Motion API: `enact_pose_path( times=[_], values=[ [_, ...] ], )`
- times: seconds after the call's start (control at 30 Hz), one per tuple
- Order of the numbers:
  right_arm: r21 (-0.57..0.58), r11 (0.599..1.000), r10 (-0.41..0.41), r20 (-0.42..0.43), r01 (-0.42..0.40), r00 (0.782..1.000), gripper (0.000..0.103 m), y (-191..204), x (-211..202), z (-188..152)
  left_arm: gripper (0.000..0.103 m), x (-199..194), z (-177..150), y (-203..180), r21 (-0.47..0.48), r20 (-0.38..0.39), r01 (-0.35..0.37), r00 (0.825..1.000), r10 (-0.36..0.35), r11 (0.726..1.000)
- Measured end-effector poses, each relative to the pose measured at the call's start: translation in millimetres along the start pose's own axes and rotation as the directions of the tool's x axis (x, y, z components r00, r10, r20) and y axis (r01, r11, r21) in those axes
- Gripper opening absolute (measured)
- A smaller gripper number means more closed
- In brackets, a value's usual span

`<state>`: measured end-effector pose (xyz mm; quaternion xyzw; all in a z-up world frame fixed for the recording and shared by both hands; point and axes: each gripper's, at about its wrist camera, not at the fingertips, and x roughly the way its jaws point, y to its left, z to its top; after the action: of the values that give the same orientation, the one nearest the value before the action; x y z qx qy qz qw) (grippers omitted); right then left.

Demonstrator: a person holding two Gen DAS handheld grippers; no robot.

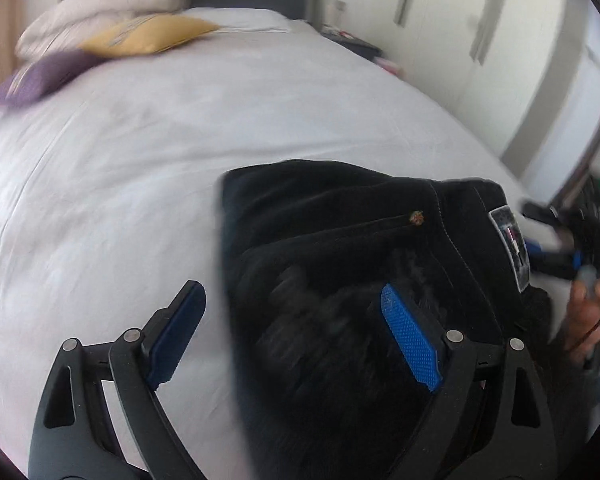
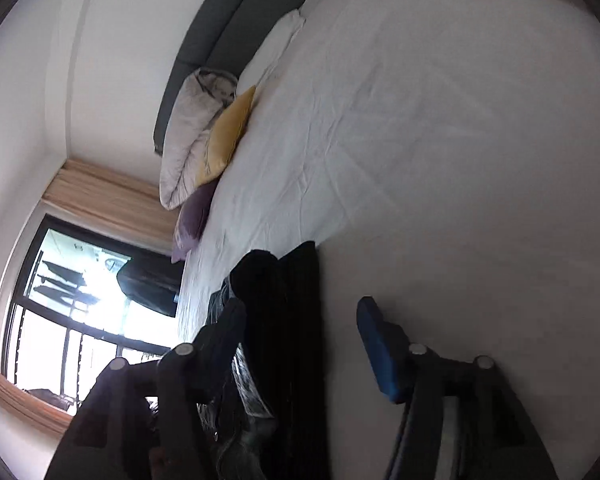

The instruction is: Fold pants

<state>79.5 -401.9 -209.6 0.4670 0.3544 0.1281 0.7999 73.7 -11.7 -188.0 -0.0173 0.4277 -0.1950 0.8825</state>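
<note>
The left gripper point(image 1: 296, 332) hangs with jaws spread wide, holding nothing, straddling the near-left edge of the black pants point(image 1: 340, 248). The right gripper point(image 2: 300, 344), also parted and empty, sits at the waistband end. The pants lie bunched on the white bed point(image 1: 120, 160), long axis apparently running left gripper to right, waistband toward the right

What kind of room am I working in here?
Most likely a bedroom: the black pants lie on a white-sheeted bed with a grey upholstered headboard and a mustard yellow cushion.
</note>
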Motion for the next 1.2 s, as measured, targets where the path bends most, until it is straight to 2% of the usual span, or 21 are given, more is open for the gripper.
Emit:
enact_pose_path(
  times=[0.03,0.1,0.23,0.27,0.33,0.37,0.43,0.53,0.57,0.73,0.77,0.83,0.87,0.97,1.03,1.1,1.2],
  values=[
    [0.005,1.0,0.019,0.019,-0.019,1.0,0.081,2.4,-14.5,-4.4,0.09,-13.0,-2.5,9.7,-0.043,0.027,0.016,1.0,-0.015,0.999],
    [-0.027,0.998,0.051,0.006,-0.051,0.999,0.093,10.0,-24.1,-12.5,0.09,-30.4,-7.7,33.0,-0.122,0.05,0.008,0.999,-0.002,0.992],
    [-0.082,0.997,-0.014,-0.135,0.003,0.991,0.093,14.8,3.0,-29.0,0.09,-26.0,-8.0,66.2,-0.228,-0.007,0.064,0.998,-0.068,0.971],
    [-0.076,0.997,-0.033,-0.143,0.022,0.989,0.094,10.7,9.1,-30.9,0.09,-21.0,-10.2,75.1,-0.28,-0.034,0.109,0.992,-0.123,0.954],
    [-0.066,0.998,-0.009,-0.144,0.0,0.99,0.093,11.3,16.2,-27.5,0.09,-15.3,-14.5,84.7,-0.346,-0.055,0.171,0.978,-0.202,0.922],
    [-0.051,0.999,0.003,-0.154,-0.011,0.988,0.093,12.8,19.4,-24.3,0.09,-13.1,-14.2,84.2,-0.355,-0.065,0.189,0.972,-0.226,0.916],
    [-0.051,0.999,-0.013,-0.202,0.003,0.979,0.093,19.8,32.6,-18.8,0.09,-8.6,-12.4,66.3,-0.3,-0.091,0.182,0.972,-0.218,0.936],
    [-0.113,0.99,-0.116,-0.28,0.087,0.953,0.094,29.9,58.3,-15.8,0.09,3.7,-5.0,43.8,-0.228,-0.146,0.148,0.972,-0.184,0.962],
    [-0.117,0.989,-0.125,-0.285,0.094,0.95,0.094,32.6,65.3,-13.3,0.09,7.1,-3.1,38.6,-0.208,-0.161,0.124,0.974,-0.159,0.97],
    [-0.104,0.992,-0.103,-0.307,0.074,0.946,0.094,33.1,75.5,-2.3,0.089,20.3,5.8,30.3,-0.183,-0.201,0.137,0.964,-0.174,0.973],
    [-0.12,0.99,-0.105,-0.311,0.07,0.945,0.092,35.0,77.4,-5.0,0.087,23.6,7.2,28.8,-0.175,-0.21,0.143,0.961,-0.178,0.974],
    [-0.128,0.99,-0.101,-0.327,0.062,0.94,0.079,38.7,80.1,-6.7,0.072,27.9,10.2,25.7,-0.167,-0.219,0.154,0.957,-0.189,0.974],
    [-0.124,0.99,-0.1,-0.334,0.062,0.937,0.076,39.3,81.9,-9.7,0.058,29.4,12.6,24.7,-0.177,-0.218,0.174,0.953,-0.211,0.969],
    [-0.15,0.985,-0.123,-0.313,0.079,0.942,0.063,42.7,78.8,-18.5,0.051,30.1,14.3,19.2,-0.17,-0.216,0.16,0.957,-0.195,0.972],
    [-0.165,0.98,-0.156,-0.292,0.111,0.943,0.045,40.5,72.4,-22.2,0.042,28.2,13.1,18.1,-0.169,-0.203,0.159,0.96,-0.192,0.973],
    [-0.192,0.974,-0.169,-0.268,0.119,0.948,0.037,44.5,69.8,-25.7,0.029,24.6,13.7,13.5,-0.15,-0.191,0.152,0.965,-0.18,0.977],
    [-0.286,0.945,-0.227,-0.226,0.158,0.947,0.029,60.3,68.2,-32.3,0.02,21.2,15.9,3.0,-0.108,-0.176,0.138,0.972,-0.156,0.985]
  ],
)
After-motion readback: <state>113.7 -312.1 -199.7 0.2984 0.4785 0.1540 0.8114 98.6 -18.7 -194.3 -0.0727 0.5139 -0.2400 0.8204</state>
